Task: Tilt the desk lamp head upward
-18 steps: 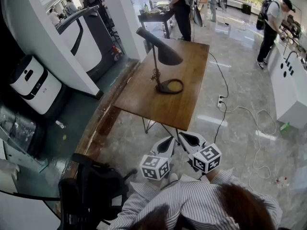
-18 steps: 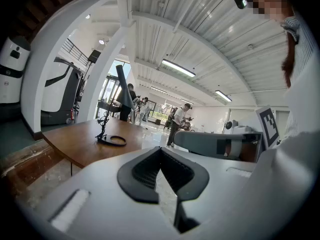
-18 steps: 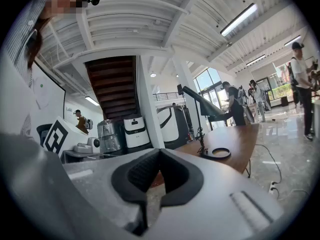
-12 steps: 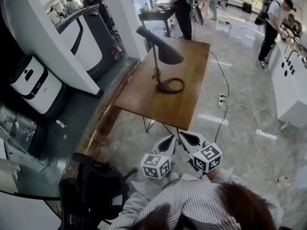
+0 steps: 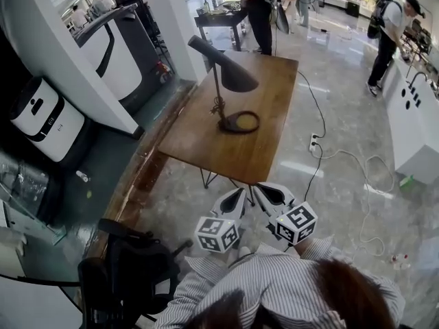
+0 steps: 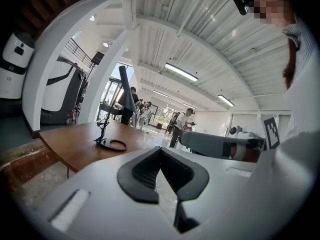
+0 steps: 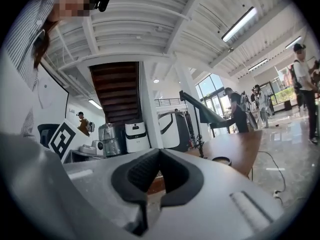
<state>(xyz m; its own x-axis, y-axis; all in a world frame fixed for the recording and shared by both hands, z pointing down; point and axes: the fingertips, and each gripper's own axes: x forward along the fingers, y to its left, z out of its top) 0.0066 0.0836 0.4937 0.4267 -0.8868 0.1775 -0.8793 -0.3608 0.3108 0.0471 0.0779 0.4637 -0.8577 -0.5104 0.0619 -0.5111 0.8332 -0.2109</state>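
Observation:
A black desk lamp stands on the wooden table [image 5: 254,153], its ring base [image 5: 240,122] near the middle and its cone head [image 5: 230,70] slanting down to the right. Both grippers hang close to my body, short of the table's near edge and apart from the lamp. My left gripper [image 5: 230,203] is shut with nothing in it, and so is my right gripper [image 5: 271,196]. In the left gripper view the shut jaws [image 6: 161,151] point past the lamp base [image 6: 112,144]. In the right gripper view the jaws [image 7: 160,151] sit below the lamp head [image 7: 202,111].
A black office chair [image 5: 127,273] stands at my lower left. A cable and power strip [image 5: 314,144] lie on the floor right of the table. A white counter [image 5: 415,125] is at the right, large white machines [image 5: 113,50] at the left, and several people stand at the back.
The two grippers have edged slightly left and forward in the head view. The lamp stands as before.

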